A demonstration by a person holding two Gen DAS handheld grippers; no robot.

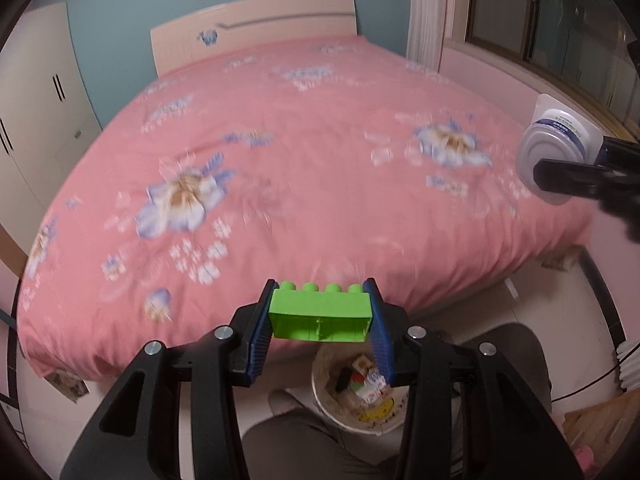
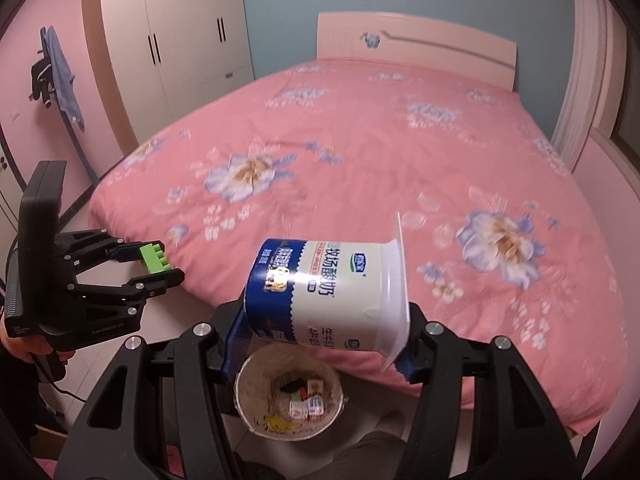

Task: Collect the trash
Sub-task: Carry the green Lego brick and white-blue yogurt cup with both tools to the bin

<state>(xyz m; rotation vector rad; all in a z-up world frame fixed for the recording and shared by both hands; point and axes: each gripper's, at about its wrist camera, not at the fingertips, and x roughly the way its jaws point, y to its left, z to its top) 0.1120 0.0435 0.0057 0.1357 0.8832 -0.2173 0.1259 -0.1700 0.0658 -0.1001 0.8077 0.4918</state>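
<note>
Both hands are loaded right now. The left gripper (image 1: pixel 320 314) has its jaws pinching a green toy brick (image 1: pixel 320 316) end to end, and the right gripper (image 2: pixel 316 320) has its jaws clamped on a yogurt cup (image 2: pixel 332 292) lying sideways, base on one pad and rim on the other. Both hang above the floor at the foot of the bed (image 2: pixel 360 152), with the trash bucket (image 2: pixel 244 400) just below, already holding a few small cartons.

My guess is the drop comes next. I'd line each item up over the middle of the bucket's mouth before letting go, one at a time, and lower them a bit first. The cup is thin, light plastic with a wide floppy rim, so it could catch the edge and bounce out. The brick is hard, studded on top and hollow underneath, gripped by flat ends, so it should fall clean. The bucket looks grimy and paint-speckled, with a round open top.
</note>
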